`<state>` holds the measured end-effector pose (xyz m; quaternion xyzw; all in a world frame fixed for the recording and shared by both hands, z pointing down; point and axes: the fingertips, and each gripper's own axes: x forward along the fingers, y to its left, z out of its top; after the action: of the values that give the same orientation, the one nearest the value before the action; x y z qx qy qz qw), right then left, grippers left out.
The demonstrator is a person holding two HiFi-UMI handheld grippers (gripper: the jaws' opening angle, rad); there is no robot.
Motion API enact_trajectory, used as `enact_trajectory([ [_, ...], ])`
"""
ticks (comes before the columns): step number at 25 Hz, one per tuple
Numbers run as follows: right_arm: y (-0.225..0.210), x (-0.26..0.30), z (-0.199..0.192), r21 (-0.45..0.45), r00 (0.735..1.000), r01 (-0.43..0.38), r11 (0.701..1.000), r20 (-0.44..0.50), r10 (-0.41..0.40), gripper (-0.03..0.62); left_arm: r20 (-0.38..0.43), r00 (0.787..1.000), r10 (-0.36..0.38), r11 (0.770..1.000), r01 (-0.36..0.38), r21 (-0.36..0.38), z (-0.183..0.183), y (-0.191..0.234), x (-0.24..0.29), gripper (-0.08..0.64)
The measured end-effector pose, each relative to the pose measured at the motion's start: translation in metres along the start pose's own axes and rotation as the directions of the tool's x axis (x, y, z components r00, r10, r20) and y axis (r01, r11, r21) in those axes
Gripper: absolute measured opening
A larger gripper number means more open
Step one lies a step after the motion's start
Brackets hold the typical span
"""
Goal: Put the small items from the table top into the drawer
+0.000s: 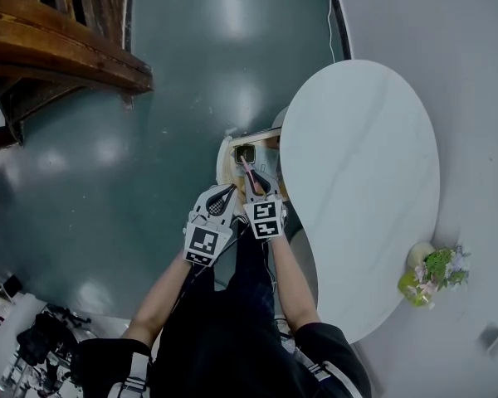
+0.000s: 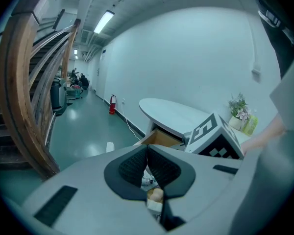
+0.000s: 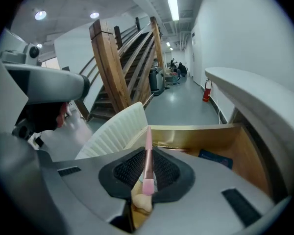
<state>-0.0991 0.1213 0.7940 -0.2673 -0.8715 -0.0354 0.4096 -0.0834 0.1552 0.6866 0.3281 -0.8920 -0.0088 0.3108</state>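
Observation:
The drawer [image 1: 232, 143] stands pulled out at the left edge of the white oval table [image 1: 365, 181]. My right gripper [image 1: 255, 182] hangs over it, shut on a thin pink stick [image 1: 247, 171] that pokes out past the fingertips. In the right gripper view the pink stick [image 3: 148, 153] sits upright between the pads of the right gripper [image 3: 147, 160], above the wooden drawer [image 3: 210, 141], where a blue item [image 3: 215, 158] lies. My left gripper [image 1: 222, 199] is just left of it; in its own view the left gripper [image 2: 147, 153] has its pads together with nothing between them.
A flower pot [image 1: 436, 269] stands at the table's near right edge. The drawer has a white ribbed front [image 3: 115, 131]. A wooden staircase [image 1: 58, 44] rises at the far left over a green floor [image 1: 149, 139]. Dark gear [image 1: 33, 338] lies at the lower left.

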Motion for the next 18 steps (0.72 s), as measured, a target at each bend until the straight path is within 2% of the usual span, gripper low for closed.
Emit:
enact_trajectory([
  [12,-0.015,0.053,-0.034,0.034,0.990,-0.005,0.999,-0.143,0.010,0.064,-0.008,1.000,0.025,0.999,-0.025,-0.024,-0.009,0.009,0.000,0.020],
  [18,-0.015,0.058,-0.036,0.003,0.989,-0.004,1.000,-0.149,0.005,0.065,-0.009,0.999,0.032,0.999,-0.032,-0.032,-0.009,0.014,0.001,0.020],
])
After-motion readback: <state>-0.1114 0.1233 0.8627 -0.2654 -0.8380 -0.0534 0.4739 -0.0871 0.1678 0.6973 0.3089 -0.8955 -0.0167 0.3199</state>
